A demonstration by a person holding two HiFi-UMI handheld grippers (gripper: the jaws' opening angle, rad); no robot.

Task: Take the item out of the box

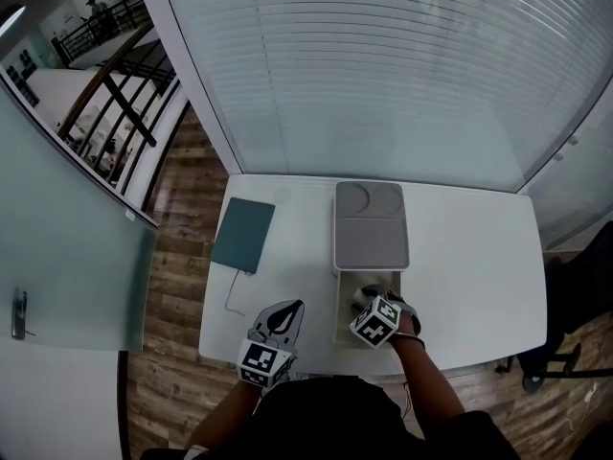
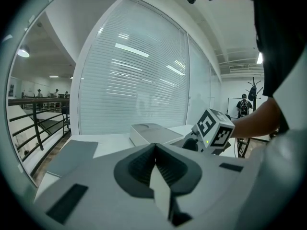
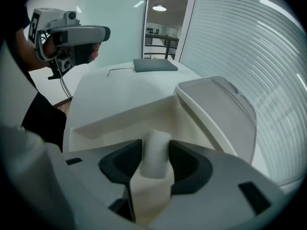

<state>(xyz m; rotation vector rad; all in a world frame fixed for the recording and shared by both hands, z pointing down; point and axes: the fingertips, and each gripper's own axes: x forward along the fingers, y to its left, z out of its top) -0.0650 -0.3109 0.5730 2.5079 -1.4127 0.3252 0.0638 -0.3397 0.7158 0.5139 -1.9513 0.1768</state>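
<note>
Over box — white item between jaws

In the head view the inside of the box, at 5 o'clock, is largely covered by the right gripper, the person's torso is cut off by the bottom edge, and in the right gripper view the white item is too blurred to be identified.
</note>
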